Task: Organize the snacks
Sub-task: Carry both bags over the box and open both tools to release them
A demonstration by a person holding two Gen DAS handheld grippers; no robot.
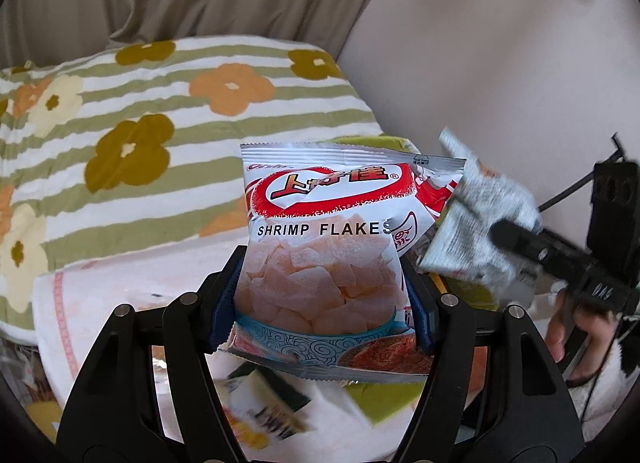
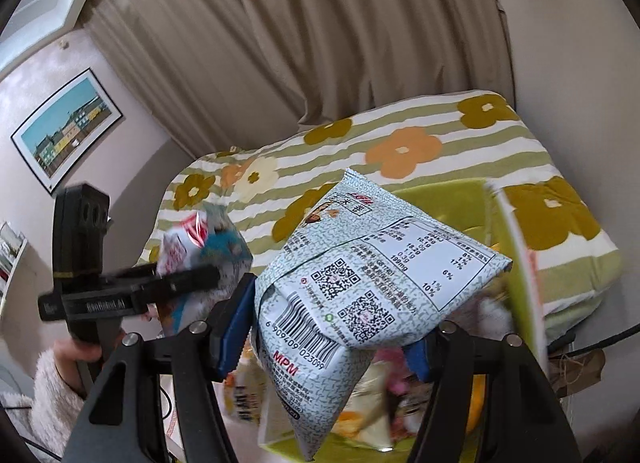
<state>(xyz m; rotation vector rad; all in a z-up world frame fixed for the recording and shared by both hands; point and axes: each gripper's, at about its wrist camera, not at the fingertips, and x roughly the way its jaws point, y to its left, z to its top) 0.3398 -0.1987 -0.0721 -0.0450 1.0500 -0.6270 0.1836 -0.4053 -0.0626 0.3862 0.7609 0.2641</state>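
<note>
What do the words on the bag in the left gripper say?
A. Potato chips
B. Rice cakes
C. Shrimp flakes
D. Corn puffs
C: the red-and-white bag clamped between the jaws of the left gripper reads "SHRIMP FLAKES" in black letters above a picture of pale flakes.

A bedroom in a private home, with snack packets gathered on the bed.

A quilt (image 2: 420, 167) printed with green stripes and orange, olive and cream flowers covers the bed, with a pale pink towel (image 1: 132, 275) spread over it nearer the camera. Beige curtains (image 2: 304, 35) hang in heavy folds behind the bed, meeting plain pale walls (image 1: 500, 43). A framed picture of coloured houses (image 2: 66, 125) hangs on the wall to the left. A person's fluffy white sleeve (image 2: 54, 391) shows at the frame's edge, and loose snack packets (image 1: 264, 403) lie blurred on the bedding.
</note>
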